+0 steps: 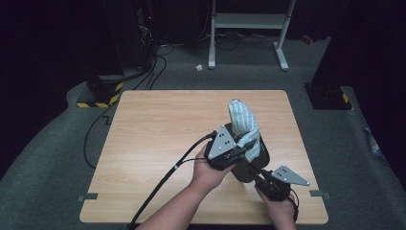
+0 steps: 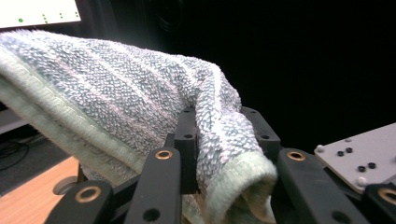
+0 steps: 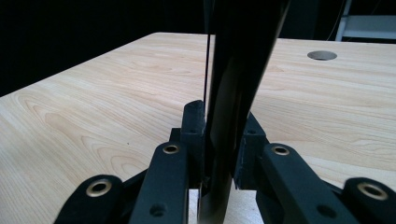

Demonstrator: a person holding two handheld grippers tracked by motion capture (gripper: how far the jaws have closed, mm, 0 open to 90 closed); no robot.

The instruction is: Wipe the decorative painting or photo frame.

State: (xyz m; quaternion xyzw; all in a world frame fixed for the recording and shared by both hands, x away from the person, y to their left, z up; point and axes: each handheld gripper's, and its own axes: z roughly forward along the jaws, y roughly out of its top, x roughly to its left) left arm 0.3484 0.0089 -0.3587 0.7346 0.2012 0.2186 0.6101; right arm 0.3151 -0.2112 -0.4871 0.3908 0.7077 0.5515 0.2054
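A white-and-blue terry towel (image 1: 242, 118) sticks up and away from a black bag (image 1: 251, 166) that stands over the right half of the wooden table (image 1: 158, 134). My left gripper (image 1: 245, 145) is shut on the towel's lower end just above the bag's mouth. In the left gripper view the towel (image 2: 116, 98) drapes to the left from between the jaws of my left gripper (image 2: 224, 128). My right gripper (image 1: 258, 176) comes from the near right and is shut on the bag's edge. In the right gripper view the thin black wall of the bag (image 3: 233, 93) stands pinched in my right gripper (image 3: 224, 123).
The table (image 3: 93, 93) has a round hole (image 3: 322, 55) near one far corner. Beyond the table stand a white metal frame (image 1: 249, 21) and a black-and-yellow striped base (image 1: 100, 94) with cables on the grey floor. The right gripper's grey plate (image 2: 359, 154) appears close beside the left one.
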